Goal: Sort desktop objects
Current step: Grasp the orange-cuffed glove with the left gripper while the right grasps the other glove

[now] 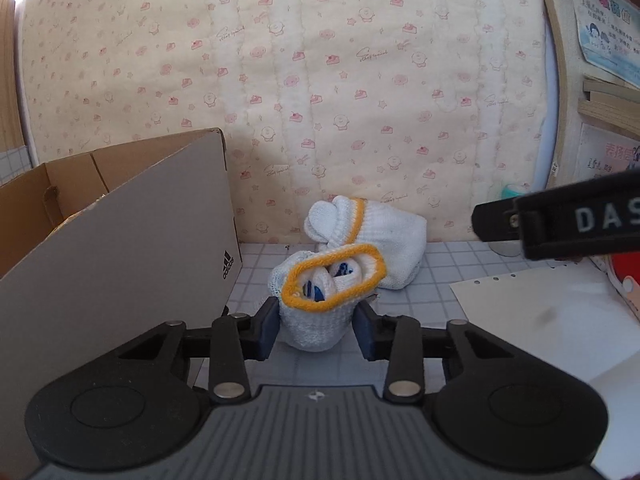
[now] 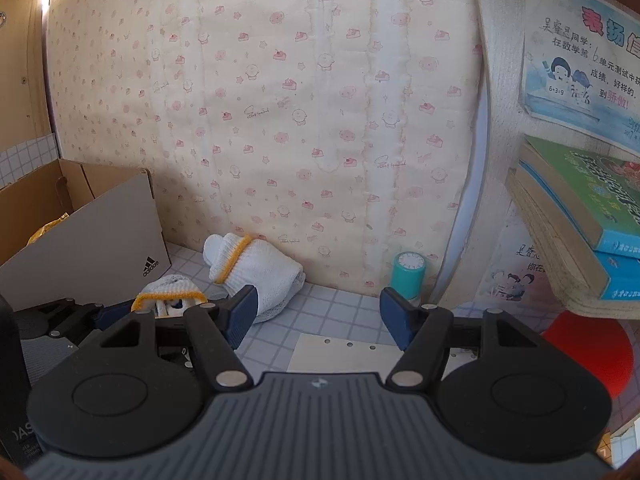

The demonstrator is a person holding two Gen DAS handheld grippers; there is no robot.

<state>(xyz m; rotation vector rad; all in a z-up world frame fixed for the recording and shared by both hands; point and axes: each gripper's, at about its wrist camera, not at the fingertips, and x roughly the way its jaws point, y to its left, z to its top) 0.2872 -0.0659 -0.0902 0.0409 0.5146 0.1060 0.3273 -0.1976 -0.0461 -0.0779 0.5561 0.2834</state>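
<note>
A rolled white glove bundle with a yellow cuff (image 1: 320, 300) stands between the blue pads of my left gripper (image 1: 318, 328), which is shut on it just above the checked desk mat. The same bundle shows in the right wrist view (image 2: 170, 294). A second rolled white glove bundle (image 1: 384, 240) lies behind it against the wall, also seen in the right wrist view (image 2: 256, 272). My right gripper (image 2: 316, 316) is open and empty, to the right of the gloves, above a punched paper sheet (image 2: 344, 354).
An open adidas cardboard box (image 1: 120, 248) stands at the left, lid raised. A teal stamp (image 2: 408, 270) stands by the wall. A stack of books (image 2: 580, 216) sits at the right. A red disc (image 2: 588, 356) and paper lie at the right front.
</note>
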